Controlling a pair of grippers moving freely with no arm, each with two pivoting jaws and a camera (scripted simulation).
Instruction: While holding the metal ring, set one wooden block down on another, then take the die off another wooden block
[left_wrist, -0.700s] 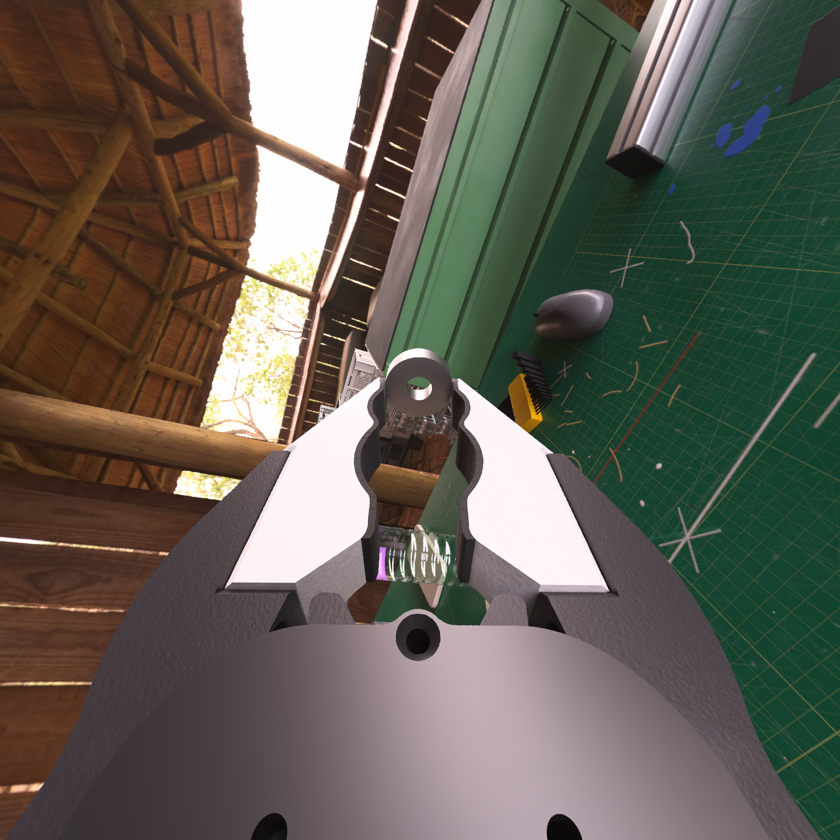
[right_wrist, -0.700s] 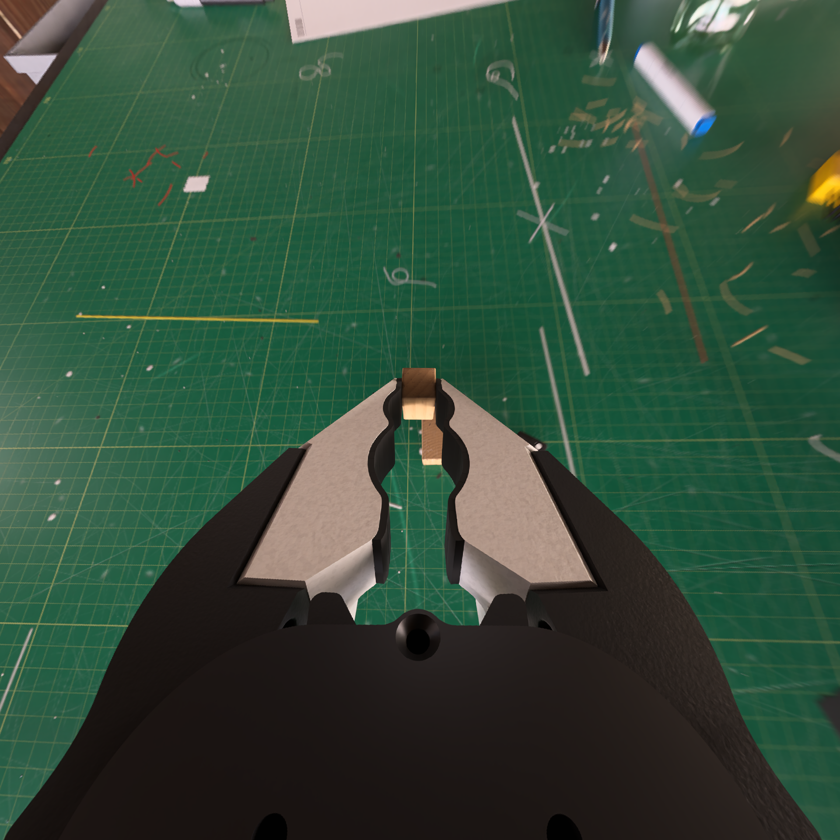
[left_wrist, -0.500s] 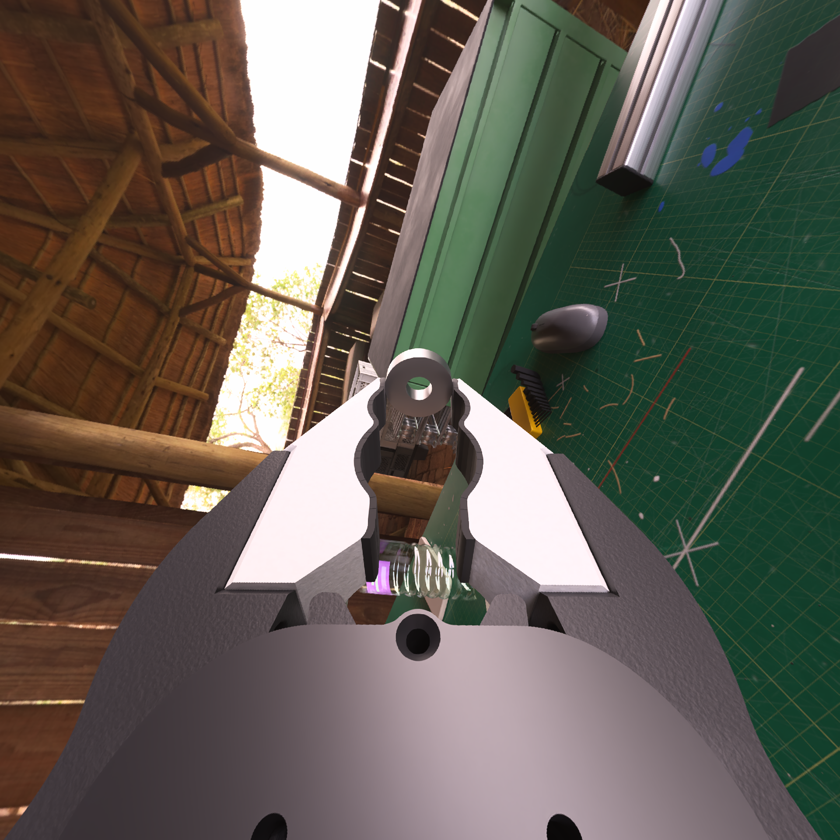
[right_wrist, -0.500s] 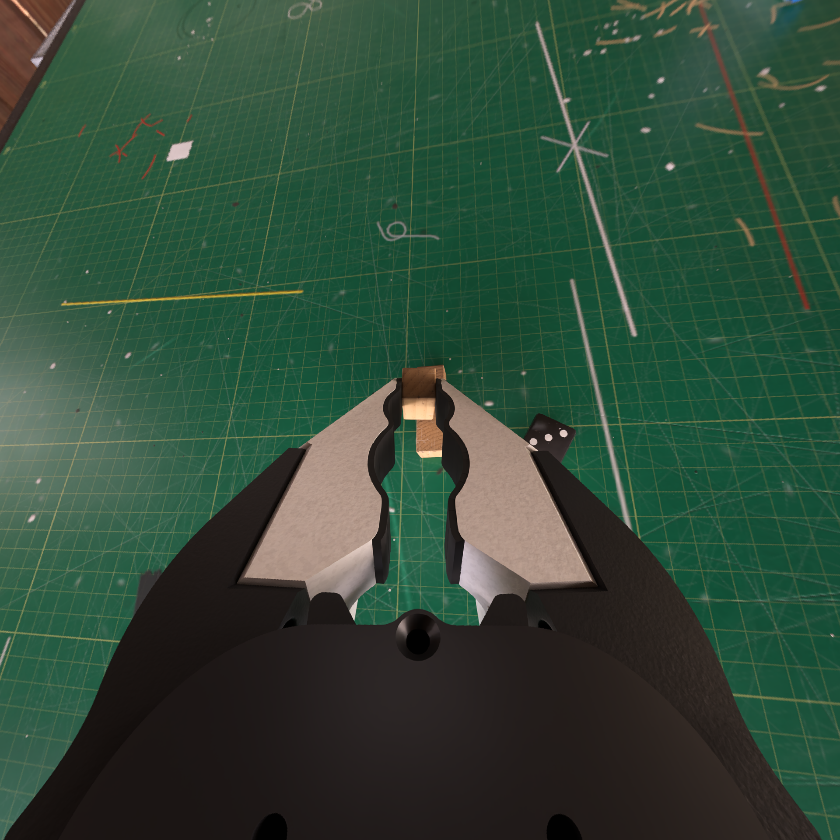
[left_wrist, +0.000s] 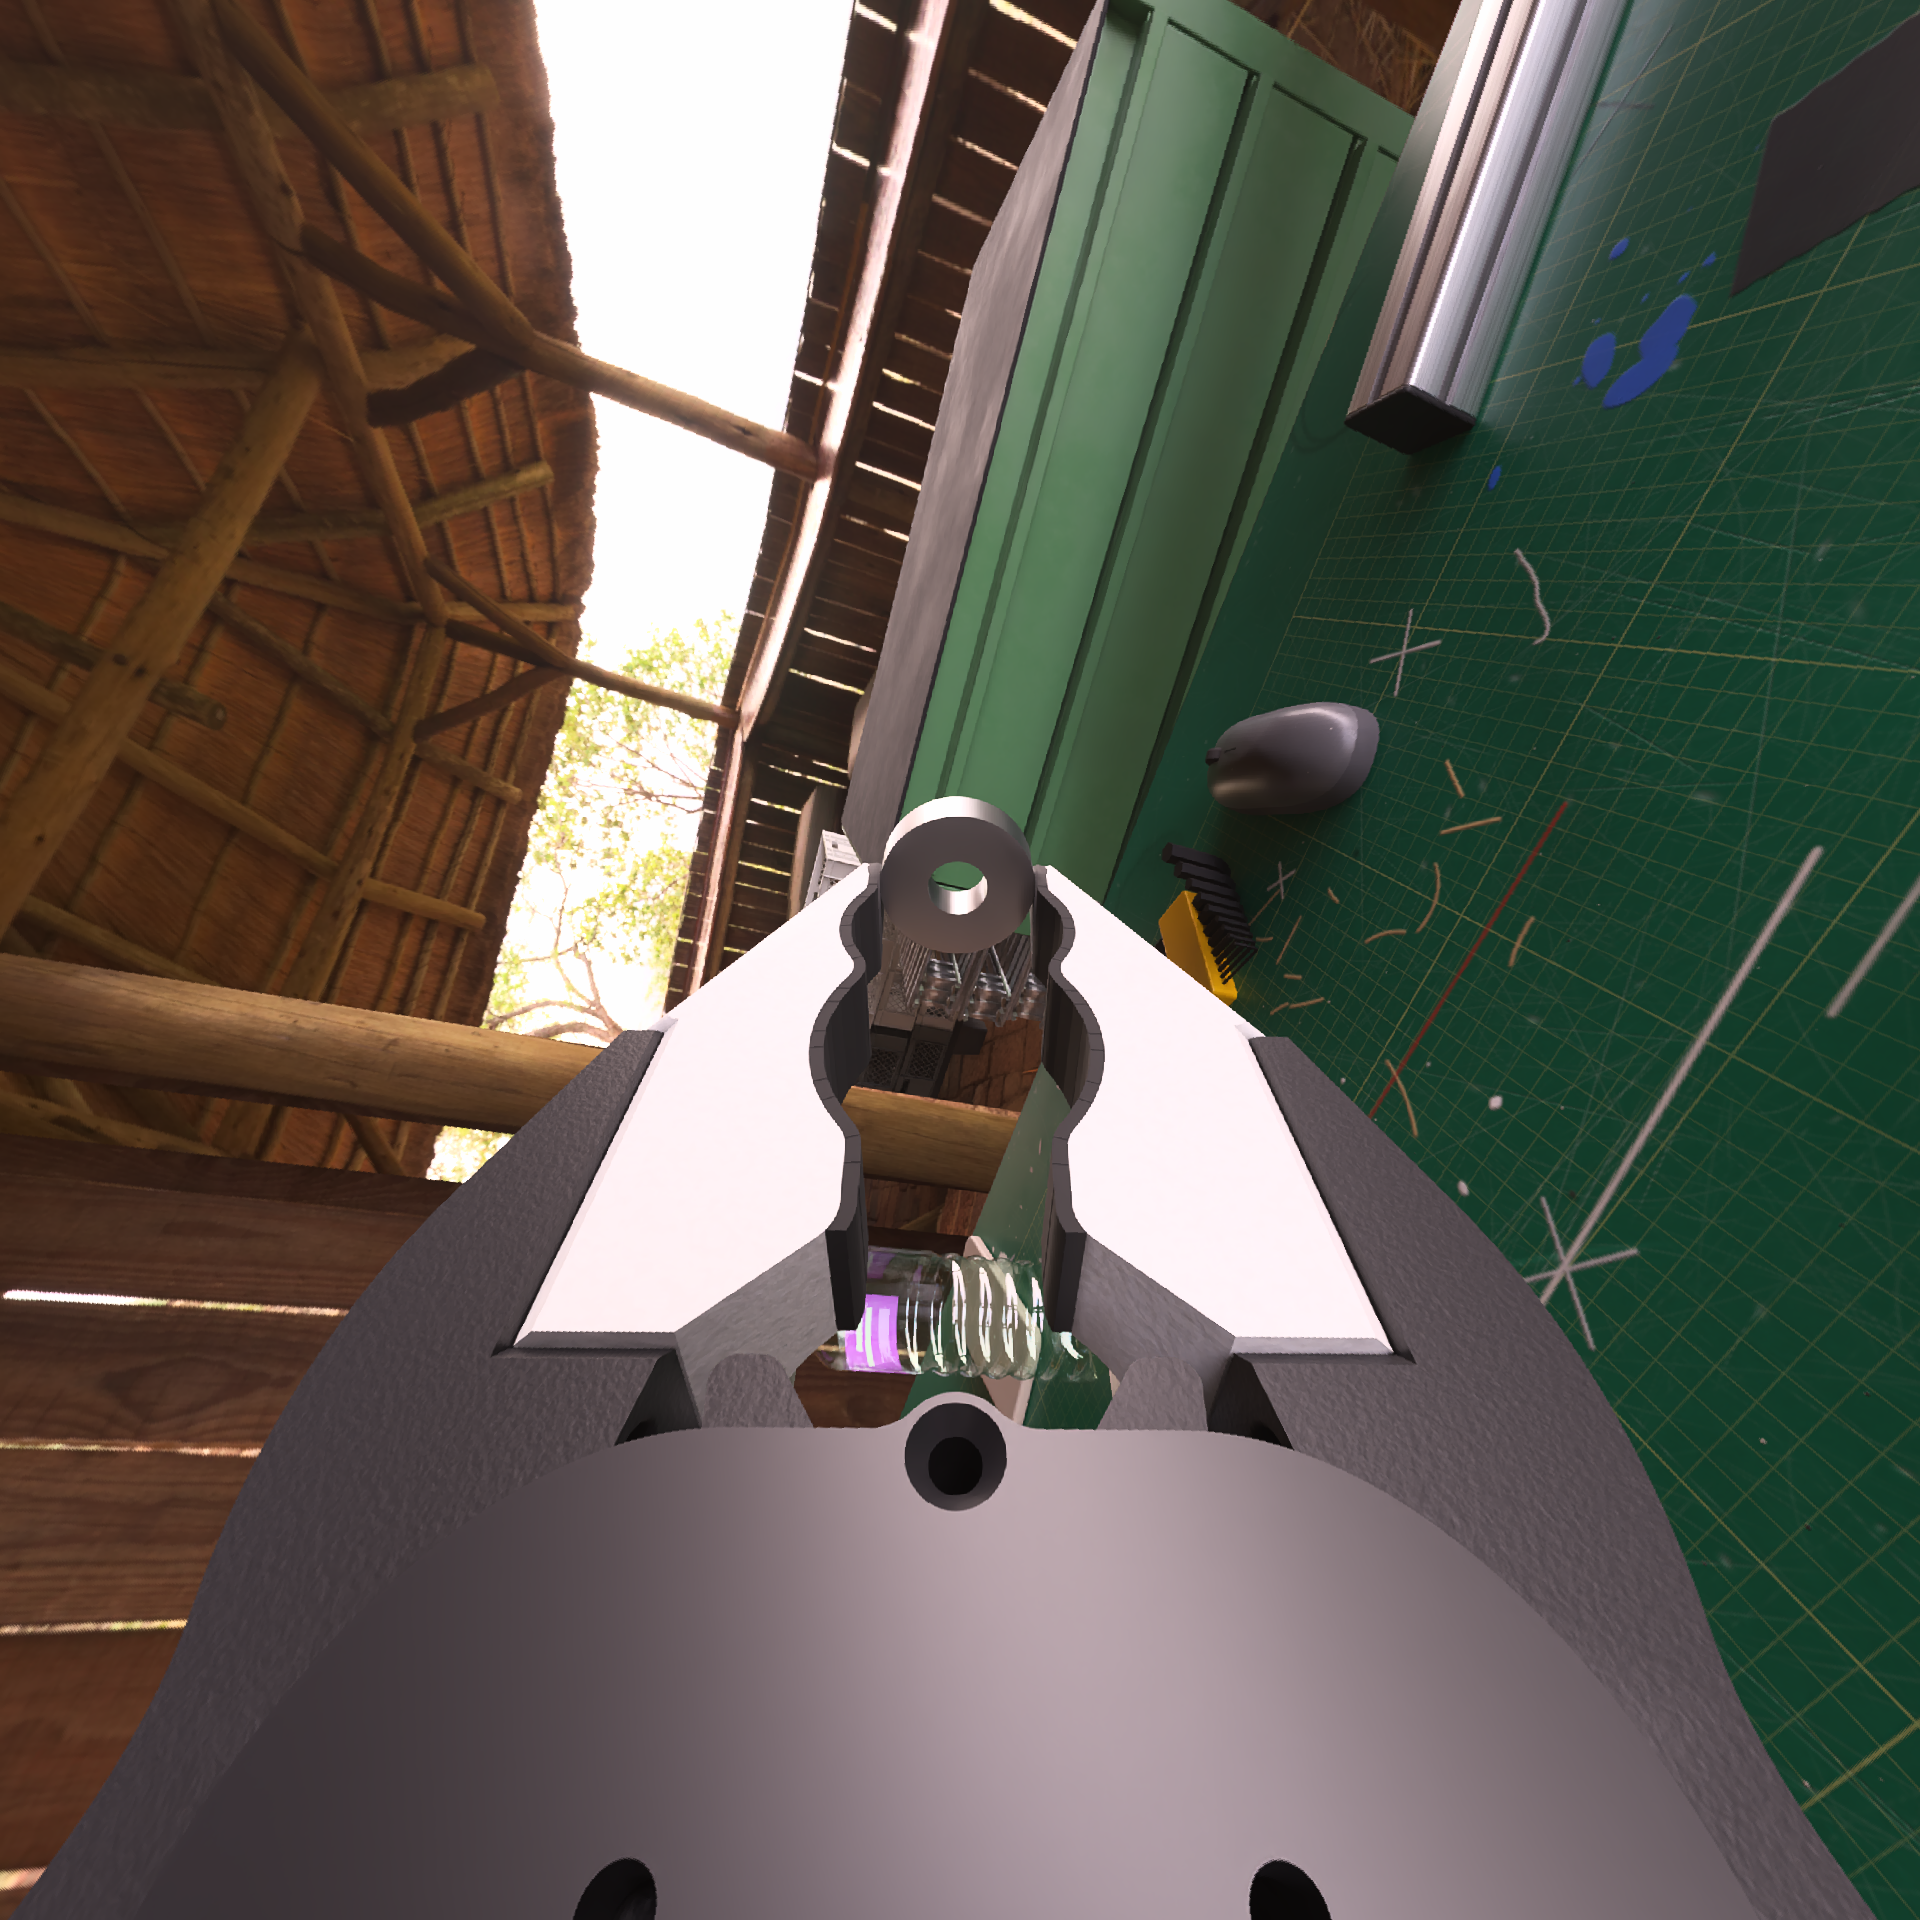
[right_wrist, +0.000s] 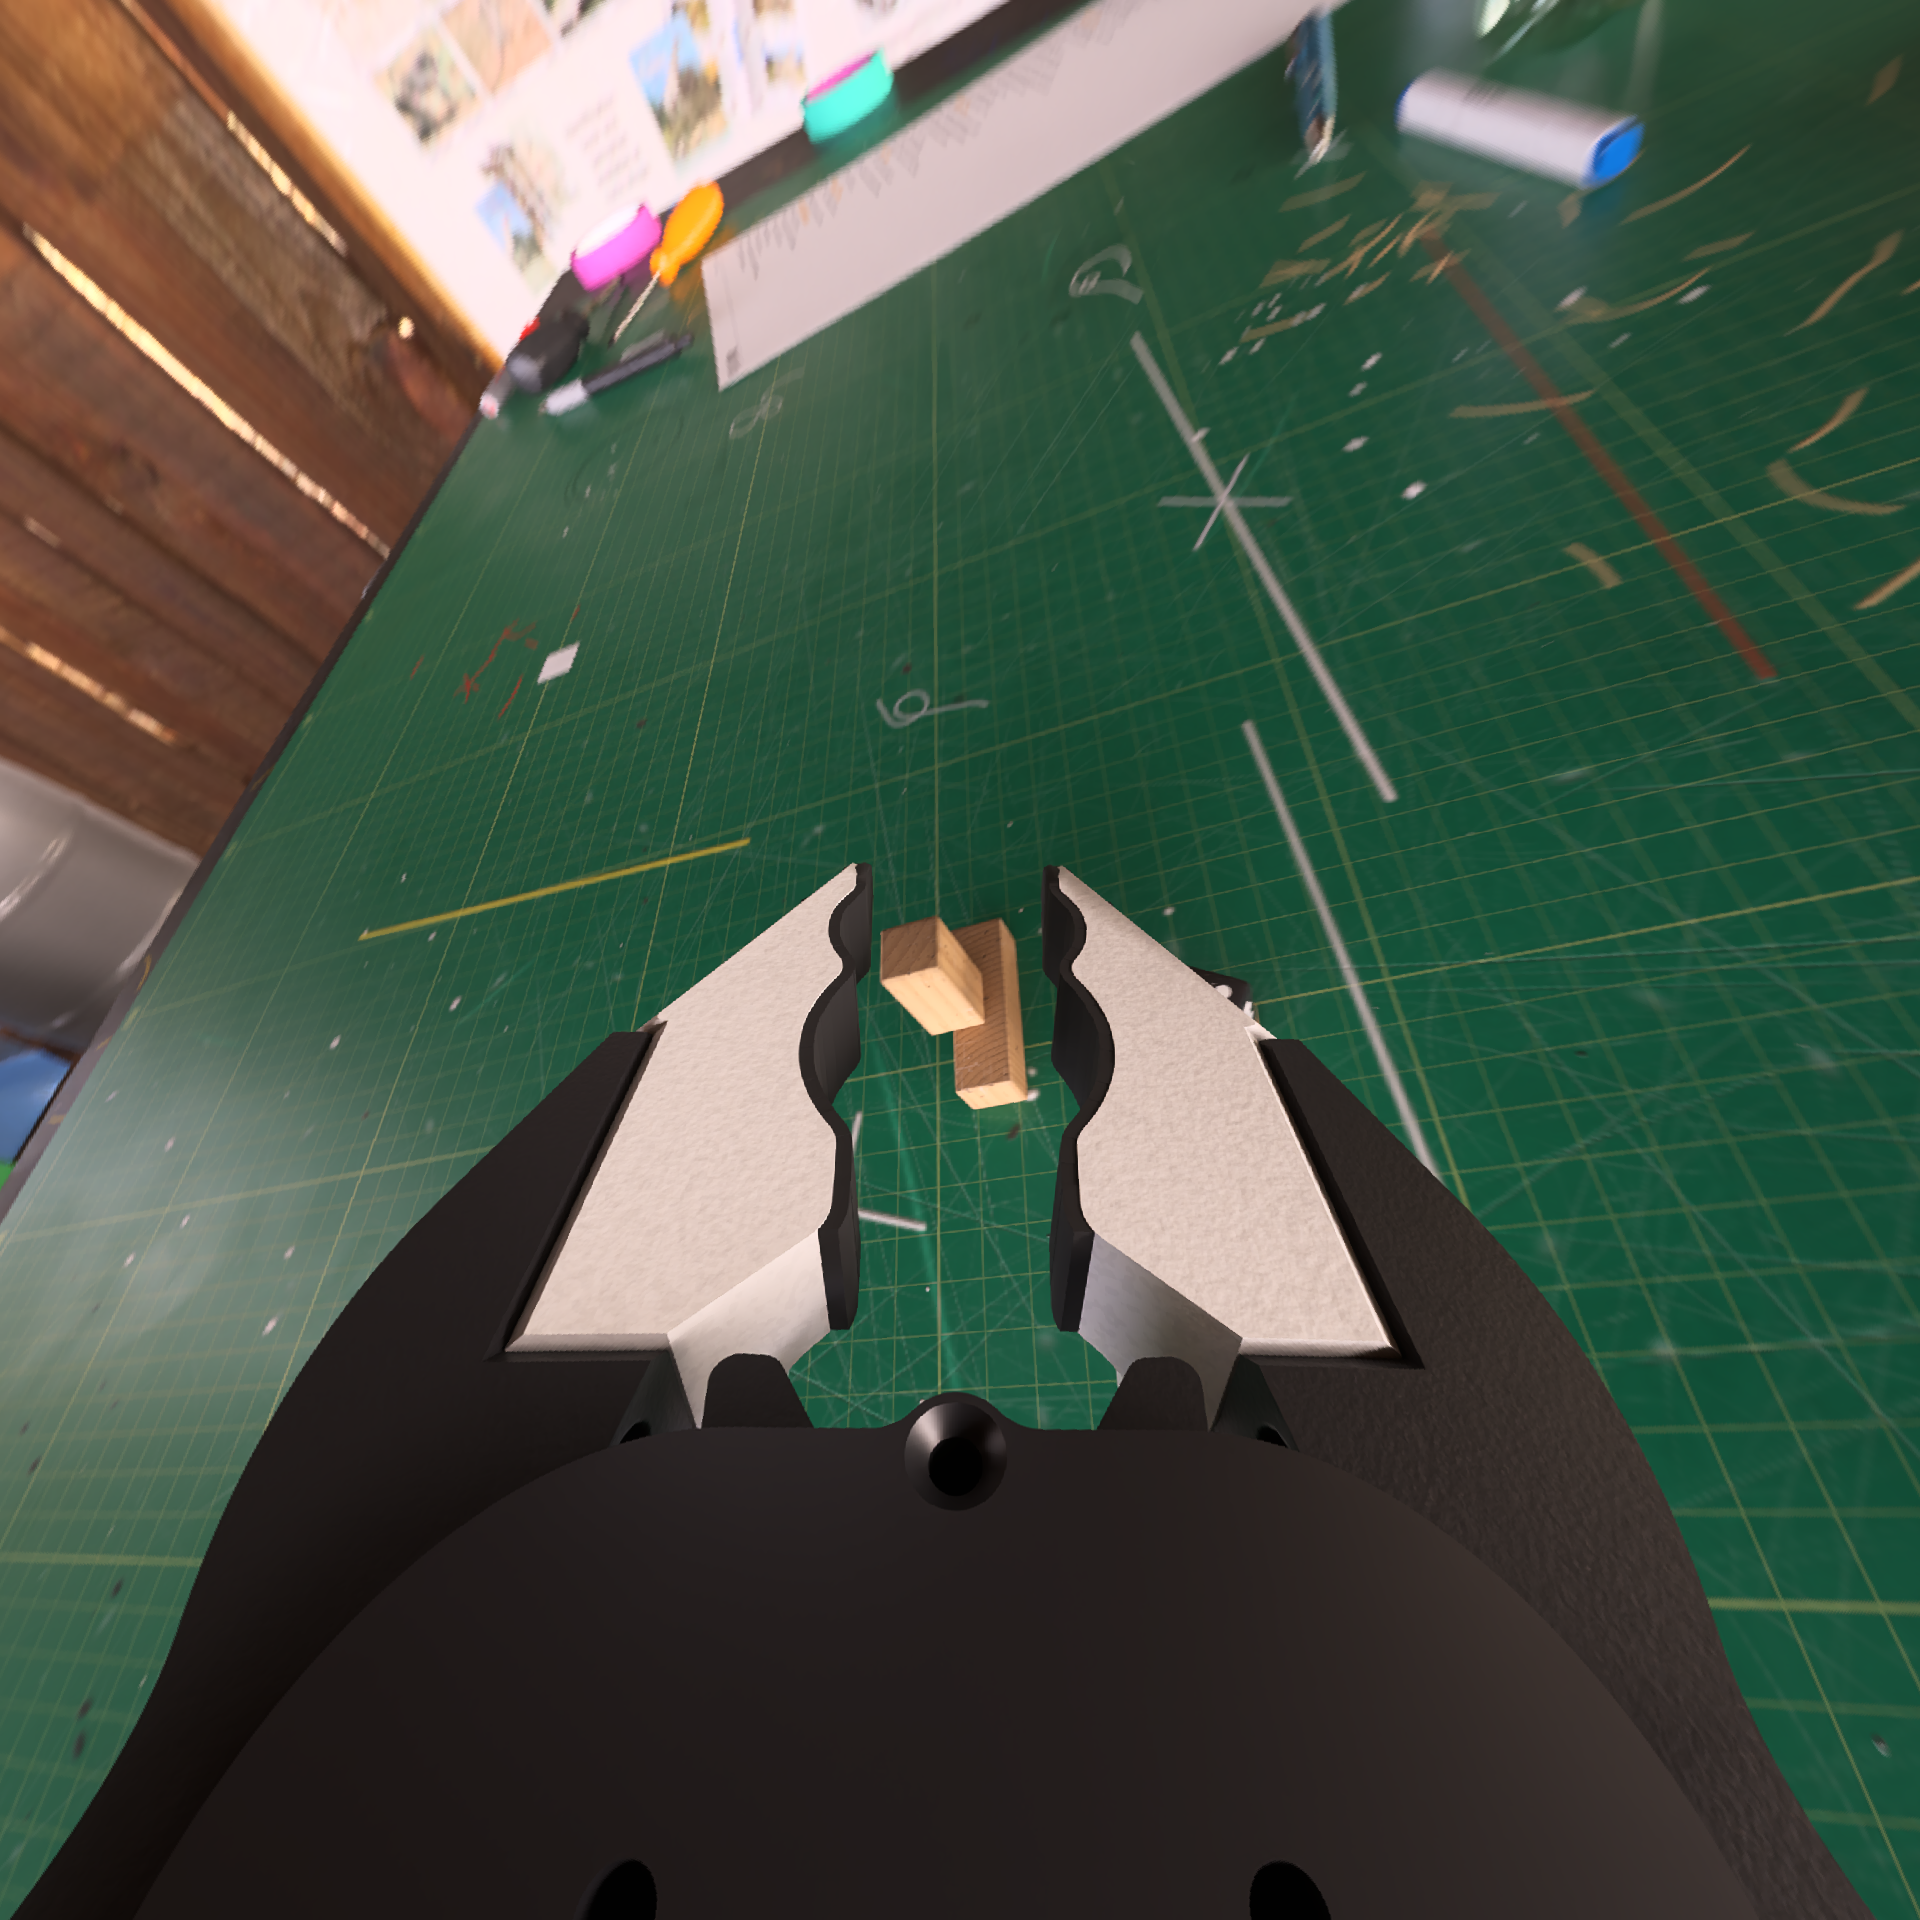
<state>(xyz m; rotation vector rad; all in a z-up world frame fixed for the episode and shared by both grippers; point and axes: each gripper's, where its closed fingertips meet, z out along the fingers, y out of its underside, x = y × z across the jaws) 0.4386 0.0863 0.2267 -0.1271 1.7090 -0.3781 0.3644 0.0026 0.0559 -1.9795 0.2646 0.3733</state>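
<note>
My left gripper (left_wrist: 958, 883) is shut on the metal ring (left_wrist: 956, 875), a grey ring with a small hole, held at the fingertips up in the air beside the green mat. My right gripper (right_wrist: 956, 894) is open and empty above the mat (right_wrist: 1351, 1039). Below and between its fingers a small wooden block (right_wrist: 928, 971) lies across a longer wooden block (right_wrist: 992, 1023). A dark corner of the die (right_wrist: 1218, 985) peeks out just behind the right finger; the block under it is hidden.
In the left wrist view a green cabinet (left_wrist: 1143, 468), a metal rail (left_wrist: 1455, 260), a grey mouse (left_wrist: 1294, 753), a yellow-black comb tool (left_wrist: 1200, 930) and a clear bottle (left_wrist: 961, 1325). In the right wrist view a white ruler (right_wrist: 935, 239), pens (right_wrist: 613, 369), tape rolls (right_wrist: 847, 94) and a white-blue cylinder (right_wrist: 1517, 125).
My right gripper has opened and let go of the small block, which now rests on the longer block. The right view has pulled back and tilted up. The left gripper barely moved.
</note>
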